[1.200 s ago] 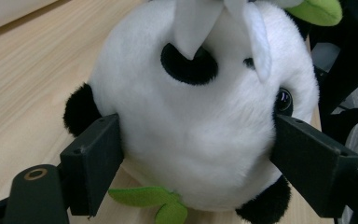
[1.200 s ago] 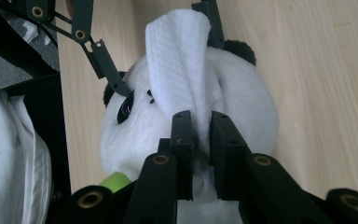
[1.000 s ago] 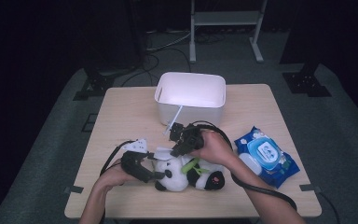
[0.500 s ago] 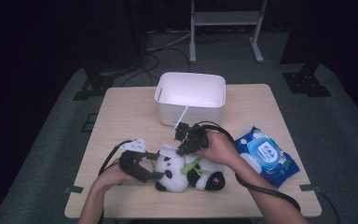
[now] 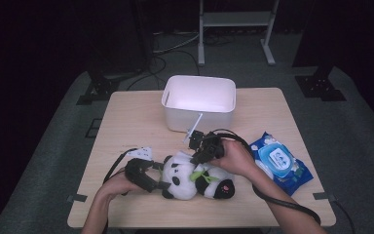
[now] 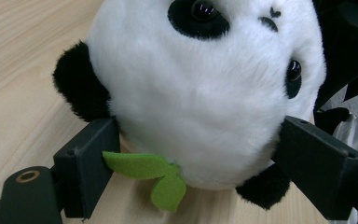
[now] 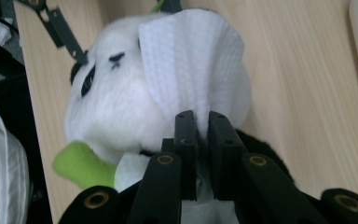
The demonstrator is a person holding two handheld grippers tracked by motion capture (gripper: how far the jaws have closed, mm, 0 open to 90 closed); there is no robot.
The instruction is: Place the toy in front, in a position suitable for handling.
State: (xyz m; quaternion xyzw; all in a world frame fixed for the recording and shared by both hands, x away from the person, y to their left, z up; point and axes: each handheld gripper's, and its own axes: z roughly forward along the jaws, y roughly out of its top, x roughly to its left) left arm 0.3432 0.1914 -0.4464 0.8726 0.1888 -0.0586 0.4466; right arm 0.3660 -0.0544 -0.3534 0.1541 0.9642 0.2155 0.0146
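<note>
We take the toy panda [image 5: 195,178] as our landmark; it lies on its side on the wooden table [image 5: 131,117], toward the near edge, with its head pointing left.

Just left of the panda, our left gripper [image 5: 148,179] reaches in from the side. In the left gripper view its two black jaws stand wide apart, one pressed against each side of the panda [image 6: 200,93], so we grasp the head between them. A green felt leaf [image 6: 151,172] hangs below the head, beside one jaw.

Above the panda, our right gripper [image 5: 198,155] comes down at the top of its head. In the right gripper view the jaws are clenched nearly together on a white wipe [image 7: 193,70], which fans out from the jaw tips and lies spread over the panda [image 7: 116,107].

Behind the panda, farther across the table, stands a white tub [image 5: 199,102], well apart from it.

To the right of the panda, near it but not touching, lies a blue pack of wipes [image 5: 280,161] with a white lid, close to our right hand [image 5: 236,158].
</note>
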